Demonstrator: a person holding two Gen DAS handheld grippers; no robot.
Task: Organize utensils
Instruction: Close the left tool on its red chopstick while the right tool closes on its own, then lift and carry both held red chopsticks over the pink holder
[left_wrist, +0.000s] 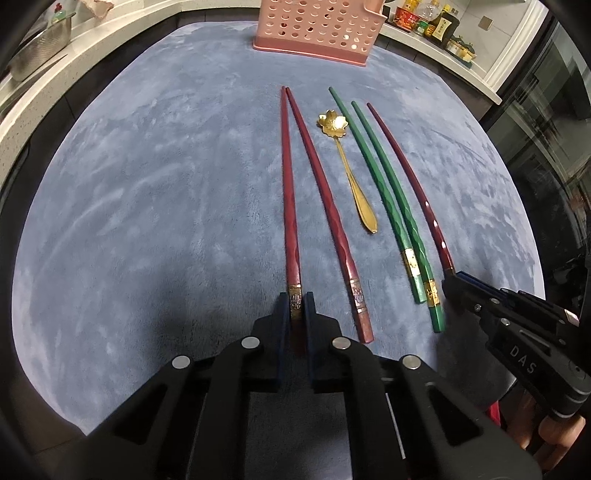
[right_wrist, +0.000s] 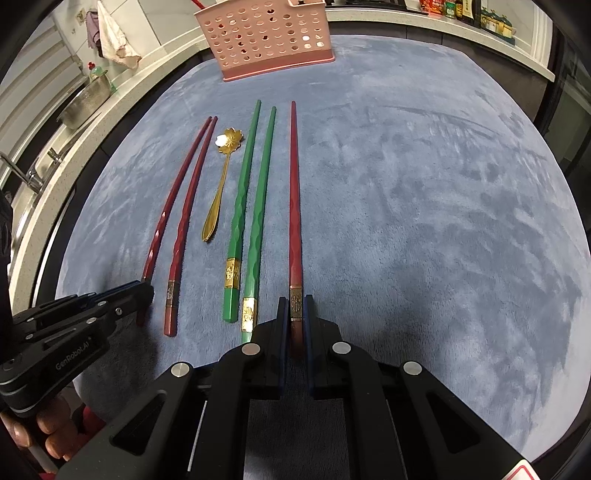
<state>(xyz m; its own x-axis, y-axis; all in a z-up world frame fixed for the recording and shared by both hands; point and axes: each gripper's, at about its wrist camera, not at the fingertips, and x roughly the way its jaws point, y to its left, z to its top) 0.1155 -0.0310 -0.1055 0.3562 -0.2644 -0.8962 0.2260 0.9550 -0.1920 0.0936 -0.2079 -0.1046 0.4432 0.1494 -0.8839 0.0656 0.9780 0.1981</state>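
The bench (right_wrist: 424, 221) is lying open to the right of the chopsticks (right_wrist: 258, 206); at its far edge the pink basket (right_wrist: 269, 40) is blocking the way.

We see a blue-grey plush cloth (left_wrist: 147, 221) covering the table, ringed by a pale speckled counter (right_wrist: 110, 107). On it stand a steel colander (right_wrist: 86, 101), a faucet (right_wrist: 26, 173) and sauce bottles (left_wrist: 432, 22).

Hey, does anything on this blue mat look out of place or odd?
One thing: a red chopstick lies alone right of the green pair, apart from the two red ones left of the gold spoon. Nothing looks spilled or damaged.
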